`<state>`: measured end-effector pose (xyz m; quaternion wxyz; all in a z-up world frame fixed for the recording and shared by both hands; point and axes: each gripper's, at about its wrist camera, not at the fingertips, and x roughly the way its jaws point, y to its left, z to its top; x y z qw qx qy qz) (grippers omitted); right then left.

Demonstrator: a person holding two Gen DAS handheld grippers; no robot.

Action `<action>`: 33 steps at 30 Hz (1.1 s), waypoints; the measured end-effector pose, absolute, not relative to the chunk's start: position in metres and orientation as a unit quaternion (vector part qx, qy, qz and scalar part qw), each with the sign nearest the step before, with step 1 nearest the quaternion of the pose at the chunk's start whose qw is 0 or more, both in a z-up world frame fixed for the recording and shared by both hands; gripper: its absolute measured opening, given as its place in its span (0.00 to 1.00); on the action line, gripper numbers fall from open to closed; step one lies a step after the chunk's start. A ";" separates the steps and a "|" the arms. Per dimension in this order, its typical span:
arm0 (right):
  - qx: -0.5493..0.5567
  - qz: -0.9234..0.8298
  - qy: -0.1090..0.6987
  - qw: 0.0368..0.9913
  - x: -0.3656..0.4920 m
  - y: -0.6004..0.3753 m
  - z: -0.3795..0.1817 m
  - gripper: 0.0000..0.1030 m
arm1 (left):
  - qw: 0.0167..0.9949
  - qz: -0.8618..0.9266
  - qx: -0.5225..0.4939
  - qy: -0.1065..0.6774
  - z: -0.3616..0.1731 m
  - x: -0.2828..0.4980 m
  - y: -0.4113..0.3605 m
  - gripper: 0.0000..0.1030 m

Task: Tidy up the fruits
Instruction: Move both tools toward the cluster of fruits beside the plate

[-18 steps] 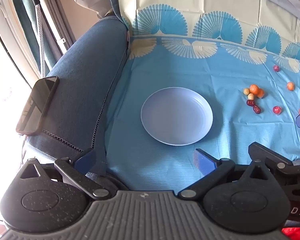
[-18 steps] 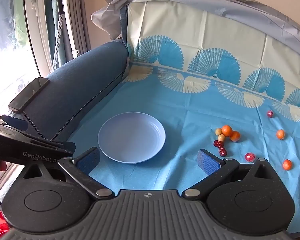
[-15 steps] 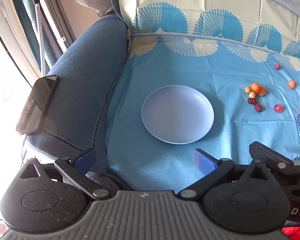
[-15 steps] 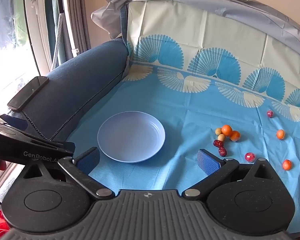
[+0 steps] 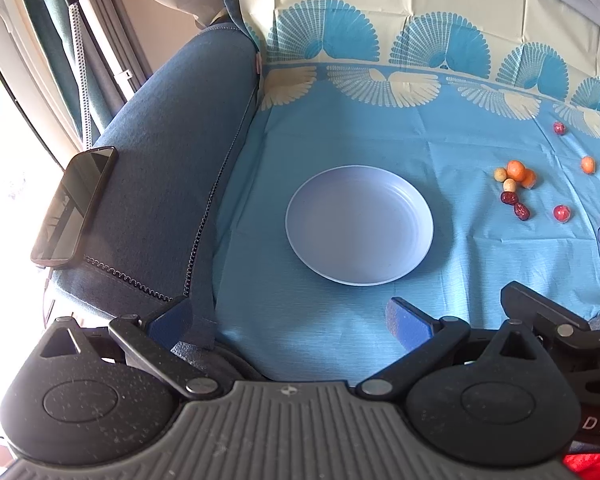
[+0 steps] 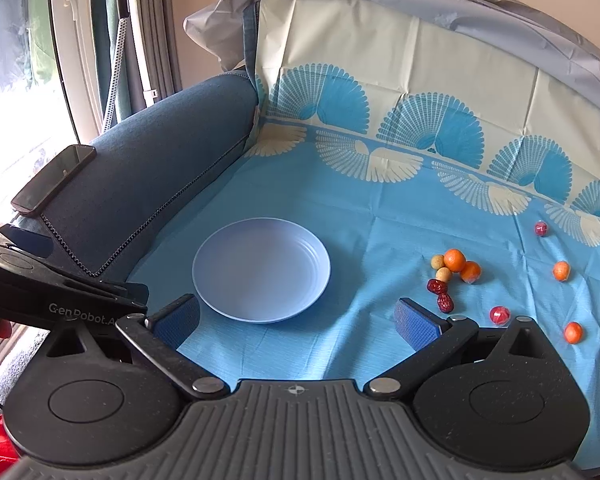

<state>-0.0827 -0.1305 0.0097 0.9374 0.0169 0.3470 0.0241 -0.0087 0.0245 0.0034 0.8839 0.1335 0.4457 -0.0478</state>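
An empty pale blue plate point(image 5: 359, 224) point(image 6: 261, 270) lies on the blue patterned cloth point(image 5: 340, 128) over the sofa seat. Several small fruits lie loose to its right: an orange cluster point(image 5: 516, 171) point(image 6: 455, 260), two dark red dates point(image 5: 515, 204) point(image 6: 441, 294), red round ones point(image 5: 561, 213) point(image 6: 499, 315) and single oranges point(image 5: 587, 164) point(image 6: 561, 271). My left gripper point(image 5: 288, 320) is open and empty, near the cloth's front edge, short of the plate. My right gripper point(image 6: 296, 322) is open and empty, in front of the plate and left of the dates.
A dark phone point(image 5: 74, 202) point(image 6: 54, 179) lies on the blue sofa armrest point(image 5: 172, 152) at the left. Curtains and a bright window point(image 6: 40, 60) stand behind it. The cloth rises up the sofa back point(image 6: 420, 80). The left gripper's body point(image 6: 40, 296) shows at left in the right wrist view.
Both views have shifted very slightly; the plate sits a touch higher in the left wrist view. Both grippers stay open and empty. The fruits have not moved.
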 end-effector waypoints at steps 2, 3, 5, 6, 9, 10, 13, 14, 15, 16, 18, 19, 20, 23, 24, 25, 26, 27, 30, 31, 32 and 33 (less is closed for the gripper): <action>0.018 0.023 0.349 0.936 -0.082 -0.131 0.009 1.00 | 0.883 -0.049 0.133 0.448 0.003 -0.008 0.024 1.00; 0.018 0.023 0.349 0.937 -0.081 -0.131 0.008 1.00 | 0.882 -0.049 0.134 0.449 0.002 -0.007 0.024 1.00; 0.017 0.021 0.350 0.936 -0.080 -0.131 0.006 1.00 | 0.881 -0.050 0.137 0.449 0.001 -0.006 0.023 1.00; 0.011 0.018 0.358 0.934 -0.080 -0.130 0.006 1.00 | 0.881 -0.050 0.138 0.450 0.000 -0.005 0.022 1.00; 0.008 0.015 0.364 0.931 -0.077 -0.132 0.003 1.00 | 0.879 -0.052 0.136 0.454 -0.003 -0.001 0.022 1.00; 0.005 0.013 0.370 0.929 -0.075 -0.133 0.002 1.00 | 0.878 -0.052 0.135 0.456 -0.004 0.000 0.021 1.00; 0.004 0.011 0.374 0.927 -0.071 -0.134 -0.001 1.00 | 0.876 -0.054 0.136 0.459 -0.007 0.004 0.020 1.00; 0.004 0.010 0.376 0.926 -0.070 -0.134 -0.002 1.00 | 0.875 -0.054 0.137 0.461 -0.008 0.006 0.020 1.00; 0.007 0.011 0.375 0.927 -0.069 -0.135 -0.004 1.00 | 0.874 -0.055 0.137 0.462 -0.008 0.007 0.020 1.00; 0.007 0.010 0.377 0.926 -0.068 -0.136 -0.005 1.00 | 0.873 -0.056 0.137 0.464 -0.010 0.009 0.019 1.00; 0.007 0.009 0.381 0.924 -0.065 -0.138 -0.007 1.00 | 0.872 -0.057 0.138 0.467 -0.012 0.013 0.016 1.00; 0.015 0.012 0.385 0.923 -0.063 -0.138 -0.008 1.00 | 0.871 -0.057 0.139 0.468 -0.014 0.015 0.015 1.00; 0.016 0.011 0.386 0.922 -0.061 -0.140 -0.009 1.00 | 0.870 -0.058 0.140 0.470 -0.015 0.017 0.014 1.00; 0.023 0.012 0.395 0.918 -0.057 -0.141 -0.013 1.00 | 0.867 -0.058 0.143 0.474 -0.020 0.022 0.010 1.00; 0.026 0.011 0.397 0.918 -0.056 -0.142 -0.014 1.00 | 0.866 -0.059 0.144 0.476 -0.021 0.023 0.009 1.00; 0.030 0.012 0.395 0.918 -0.054 -0.144 -0.015 1.00 | 0.865 -0.059 0.144 0.477 -0.022 0.025 0.008 1.00; 0.034 0.013 0.392 0.919 -0.051 -0.146 -0.017 1.00 | 0.863 -0.060 0.145 0.479 -0.024 0.027 0.007 1.00; 0.036 0.013 0.394 0.918 -0.050 -0.147 -0.018 1.00 | 0.862 -0.060 0.147 0.481 -0.025 0.028 0.005 1.00; 0.050 0.014 0.402 0.914 -0.044 -0.152 -0.022 1.00 | 0.859 -0.062 0.150 0.486 -0.029 0.033 0.000 1.00; 0.051 0.013 0.401 0.915 -0.043 -0.154 -0.023 1.00 | 0.858 -0.063 0.151 0.487 -0.030 0.034 -0.002 1.00; 0.054 0.011 0.401 0.915 -0.042 -0.157 -0.025 1.00 | 0.857 -0.065 0.153 0.488 -0.031 0.036 -0.005 1.00; 0.058 0.008 0.398 0.916 -0.041 -0.161 -0.027 1.00 | 0.856 -0.067 0.156 0.488 -0.032 0.037 -0.008 1.00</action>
